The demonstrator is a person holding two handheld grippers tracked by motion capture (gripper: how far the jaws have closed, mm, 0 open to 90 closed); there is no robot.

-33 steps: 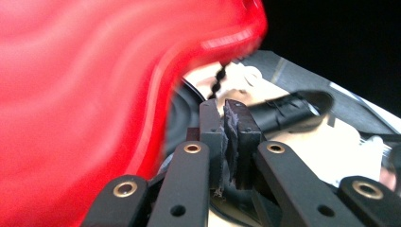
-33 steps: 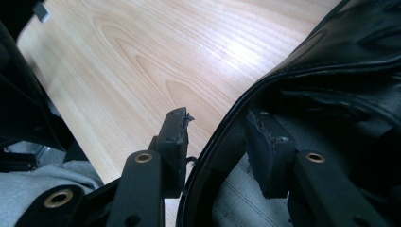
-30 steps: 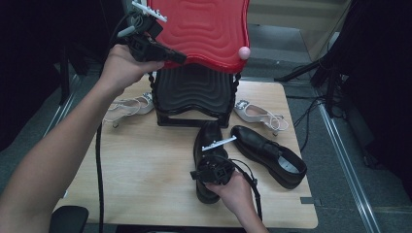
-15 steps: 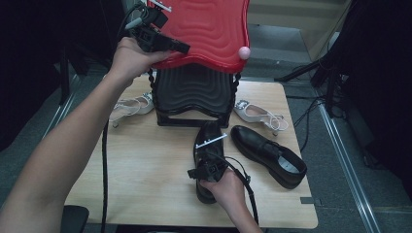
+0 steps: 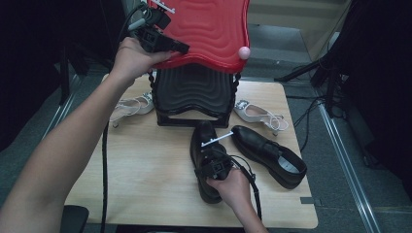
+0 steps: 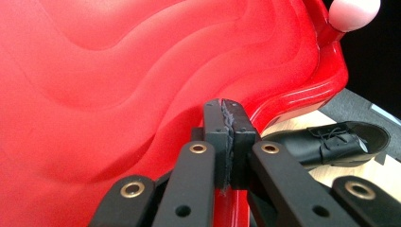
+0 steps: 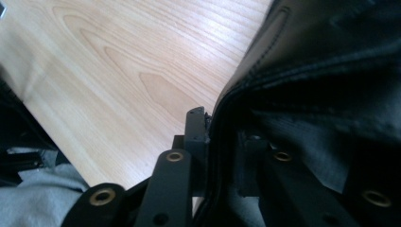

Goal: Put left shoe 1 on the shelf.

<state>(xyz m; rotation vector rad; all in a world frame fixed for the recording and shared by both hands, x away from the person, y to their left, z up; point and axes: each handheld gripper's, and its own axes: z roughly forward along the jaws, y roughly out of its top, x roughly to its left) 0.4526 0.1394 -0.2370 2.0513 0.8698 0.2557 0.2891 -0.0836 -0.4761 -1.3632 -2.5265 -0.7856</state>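
A black ribbed box (image 5: 194, 94) stands at the table's back, its red wavy lid (image 5: 209, 29) raised. My left gripper (image 5: 180, 48) is shut, its tips (image 6: 228, 118) resting against the lid (image 6: 118, 71) near the left edge; nothing shows between the pads. A black lace-up shoe (image 5: 203, 138) lies in front of the box, toe toward it. My right gripper (image 5: 214, 162) is shut on that shoe's collar (image 7: 236, 85), one jaw outside and one inside. A second black shoe (image 5: 267, 155) lies to its right, apart from both grippers.
A pink knob (image 5: 244, 52) sits at the lid's right corner. White heeled shoes lie either side of the box, one on the left (image 5: 131, 107) and one on the right (image 5: 257, 114). Bare wooden table (image 5: 141, 165) spreads left of the black shoes. Dark stands and cables surround the table.
My left gripper has risen a little and shifted right along the red lid. The right gripper has edged slightly toward the box on the black shoe.
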